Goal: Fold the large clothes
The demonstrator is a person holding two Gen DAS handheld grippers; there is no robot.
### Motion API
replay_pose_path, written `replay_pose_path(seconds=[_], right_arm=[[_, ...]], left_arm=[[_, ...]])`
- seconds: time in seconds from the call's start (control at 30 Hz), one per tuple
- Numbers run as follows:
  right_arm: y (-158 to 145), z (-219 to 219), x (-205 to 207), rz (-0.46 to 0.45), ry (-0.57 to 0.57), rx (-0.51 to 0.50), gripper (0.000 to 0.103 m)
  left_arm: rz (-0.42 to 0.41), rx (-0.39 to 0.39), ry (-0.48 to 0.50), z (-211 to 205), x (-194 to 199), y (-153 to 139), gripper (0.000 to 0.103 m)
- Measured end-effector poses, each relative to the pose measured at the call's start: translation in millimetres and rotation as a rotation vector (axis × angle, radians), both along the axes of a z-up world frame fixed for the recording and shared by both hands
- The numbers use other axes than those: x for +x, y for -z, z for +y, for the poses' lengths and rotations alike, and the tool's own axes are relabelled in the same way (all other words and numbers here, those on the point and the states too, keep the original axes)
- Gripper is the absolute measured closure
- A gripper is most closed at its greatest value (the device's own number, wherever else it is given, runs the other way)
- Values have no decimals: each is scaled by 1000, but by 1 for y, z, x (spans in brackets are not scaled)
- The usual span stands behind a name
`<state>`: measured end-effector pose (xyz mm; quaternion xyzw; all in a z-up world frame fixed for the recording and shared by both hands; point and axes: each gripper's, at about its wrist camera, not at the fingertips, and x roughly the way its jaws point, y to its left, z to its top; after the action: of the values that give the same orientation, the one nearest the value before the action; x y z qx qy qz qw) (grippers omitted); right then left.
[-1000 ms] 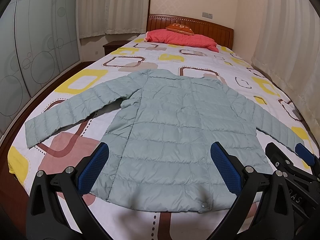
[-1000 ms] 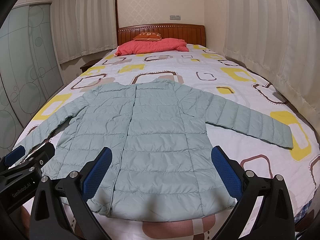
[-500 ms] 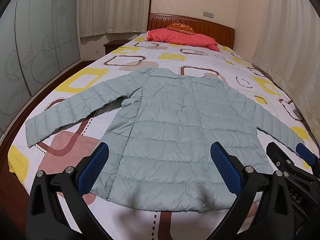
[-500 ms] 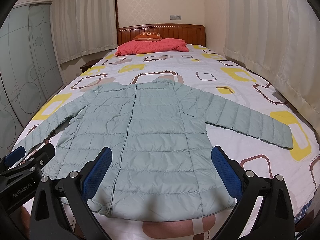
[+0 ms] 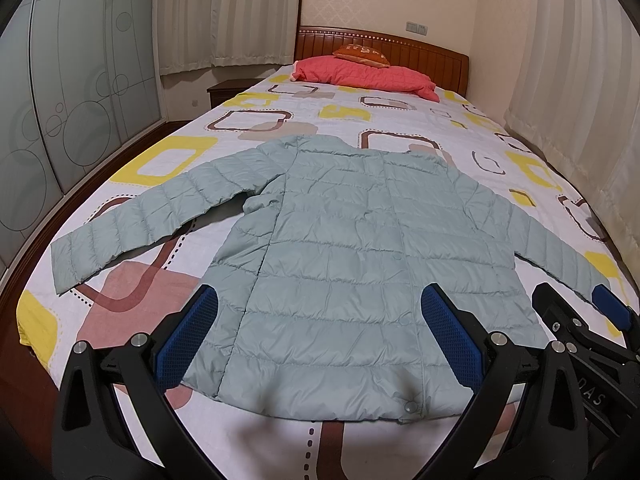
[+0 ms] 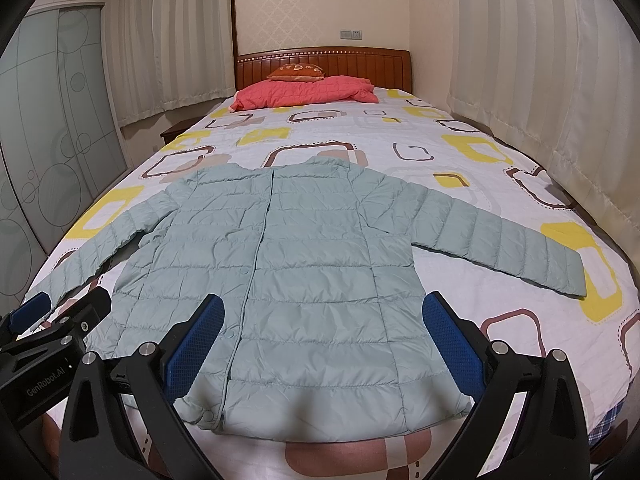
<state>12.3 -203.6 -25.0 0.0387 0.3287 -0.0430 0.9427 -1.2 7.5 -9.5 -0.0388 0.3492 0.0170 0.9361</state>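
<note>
Home bedroom: bed (image 6: 400, 128) with wooden headboard (image 6: 324, 60), pink pillow (image 6: 308, 90), patterned sheet, curtains (image 6: 520, 60) both sides, frosted sliding wardrobe doors (image 5: 60, 100), nightstand (image 5: 226, 92) in corner.

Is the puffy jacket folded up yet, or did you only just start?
Only just starting. Done: the pale green puffer jacket lies spread flat on the bed, closed, both sleeves out to the sides. In hand: nothing; the left gripper and right gripper hover open over the hem, not touching it. Left: every fold, sleeves in first, probably, then the body.
</note>
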Motion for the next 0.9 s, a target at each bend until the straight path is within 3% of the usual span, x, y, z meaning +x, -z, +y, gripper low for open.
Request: replay_pose_path(seconds=[0.9], right_arm=[[0,0,-1,-1,-1,-2,4]], left_arm=[[4,1,2,1,0,3,2]])
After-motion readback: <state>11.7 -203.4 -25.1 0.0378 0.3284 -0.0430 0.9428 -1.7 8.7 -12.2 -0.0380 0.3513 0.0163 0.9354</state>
